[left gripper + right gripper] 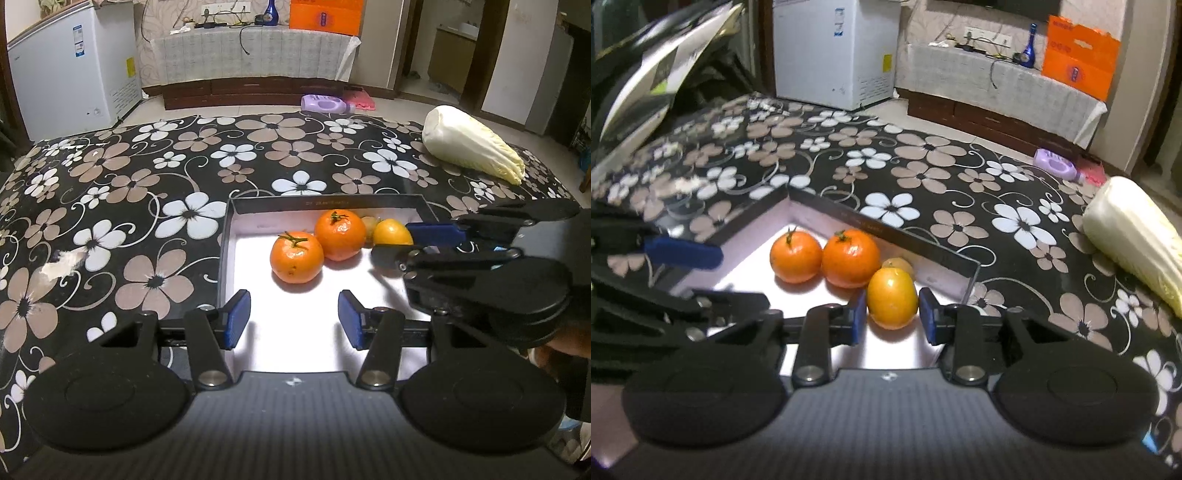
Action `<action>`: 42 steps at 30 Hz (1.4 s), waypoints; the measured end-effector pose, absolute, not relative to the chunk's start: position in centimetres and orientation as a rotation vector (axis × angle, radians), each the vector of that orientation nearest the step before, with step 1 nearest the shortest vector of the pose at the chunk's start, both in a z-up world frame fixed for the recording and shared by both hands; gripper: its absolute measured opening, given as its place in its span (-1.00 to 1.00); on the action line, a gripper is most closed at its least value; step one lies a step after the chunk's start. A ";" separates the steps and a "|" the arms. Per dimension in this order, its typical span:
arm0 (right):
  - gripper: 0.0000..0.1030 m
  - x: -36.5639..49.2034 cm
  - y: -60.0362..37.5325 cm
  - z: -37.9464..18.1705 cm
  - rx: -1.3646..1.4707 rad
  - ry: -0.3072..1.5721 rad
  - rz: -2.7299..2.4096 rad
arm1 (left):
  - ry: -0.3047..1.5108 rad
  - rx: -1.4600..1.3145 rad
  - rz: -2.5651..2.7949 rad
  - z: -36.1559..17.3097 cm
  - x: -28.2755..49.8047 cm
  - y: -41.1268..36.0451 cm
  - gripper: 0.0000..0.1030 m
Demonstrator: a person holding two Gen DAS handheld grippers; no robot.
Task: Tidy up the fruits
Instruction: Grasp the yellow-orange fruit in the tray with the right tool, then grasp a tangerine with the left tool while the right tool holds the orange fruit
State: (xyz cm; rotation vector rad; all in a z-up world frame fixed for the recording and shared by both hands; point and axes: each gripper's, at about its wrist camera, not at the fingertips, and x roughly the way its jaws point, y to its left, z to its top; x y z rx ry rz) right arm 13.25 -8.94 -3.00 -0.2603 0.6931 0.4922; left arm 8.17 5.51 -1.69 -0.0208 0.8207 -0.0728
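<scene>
Nearest, left gripper point(293, 319), jaws spread and empty, over the white-floored box point(325, 206); right gripper point(892, 315) straddling yellow-orange fruit point(892, 301), contact uncertain. Beyond, floral-clothed table point(147, 177); white freezer point(70, 74); cabbage point(472, 142); two tangerines point(295, 256) inside box.

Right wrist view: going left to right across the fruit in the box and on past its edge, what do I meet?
Stemmed orange → second orange → yellow-orange fruit between the right gripper's pads → box's right corner → napa cabbage on the floral tablecloth.
</scene>
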 end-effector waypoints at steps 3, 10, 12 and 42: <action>-0.33 13.0 -10.0 -2.0 -0.167 0.698 0.515 | 0.820 -0.013 -0.075 -1.8 8.5 5.2 0.13; -0.33 11.8 -11.5 -0.4 -0.100 0.677 0.545 | 0.832 -0.015 -0.070 -2.1 9.9 4.4 0.13; -0.33 11.7 -11.6 -0.4 -0.101 0.683 0.546 | 0.832 -0.007 -0.070 -2.4 10.4 4.2 0.13; -0.34 8.2 -14.8 0.9 -0.113 0.671 0.569 | 0.837 0.008 0.023 -3.1 10.4 2.8 -0.22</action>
